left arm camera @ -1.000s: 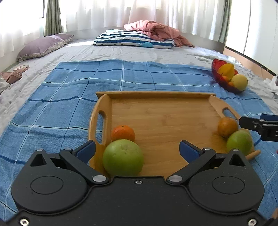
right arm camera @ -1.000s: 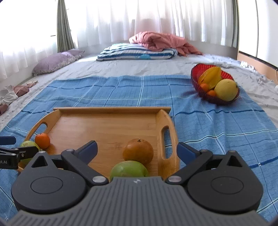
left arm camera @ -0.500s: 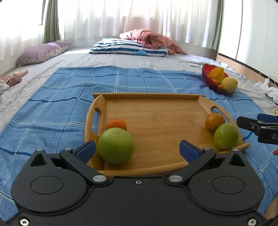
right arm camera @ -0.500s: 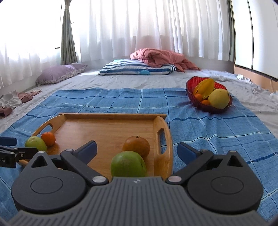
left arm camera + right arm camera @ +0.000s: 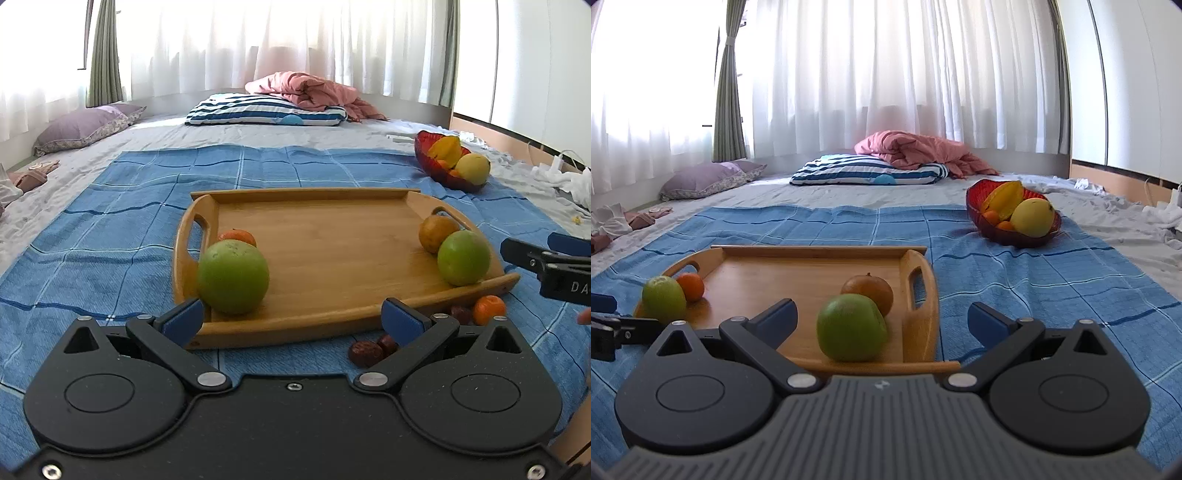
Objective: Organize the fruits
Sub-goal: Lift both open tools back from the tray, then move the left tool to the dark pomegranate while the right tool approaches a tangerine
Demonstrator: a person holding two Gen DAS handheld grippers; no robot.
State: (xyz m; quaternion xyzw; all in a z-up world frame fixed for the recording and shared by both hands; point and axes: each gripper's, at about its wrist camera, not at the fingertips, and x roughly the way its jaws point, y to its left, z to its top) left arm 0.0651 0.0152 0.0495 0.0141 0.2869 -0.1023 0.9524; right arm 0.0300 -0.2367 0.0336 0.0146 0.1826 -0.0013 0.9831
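Note:
A wooden tray (image 5: 325,236) lies on a blue checked cloth. In the left wrist view it holds a big green fruit (image 5: 232,276) with a small orange (image 5: 237,235) behind it at the left, and a second green fruit (image 5: 463,257) with a brownish orange (image 5: 437,229) at the right. My left gripper (image 5: 293,319) is open and empty, just short of the tray's near edge. A small orange (image 5: 488,309) and dark red dates (image 5: 366,352) lie on the cloth before the tray. My right gripper (image 5: 882,319) is open and empty, near the tray's right end (image 5: 919,295).
A red bowl (image 5: 1015,236) with yellow and orange fruit stands on the cloth at the far right. A striped pillow (image 5: 266,110), pink blanket and purple pillow (image 5: 85,127) lie at the back. The blue cloth (image 5: 1034,280) spreads on all sides of the tray.
Both grippers have drawn back and lowered away from the tray. The small orange and dates in front of the tray have come into the left wrist view. The fruits stay put.

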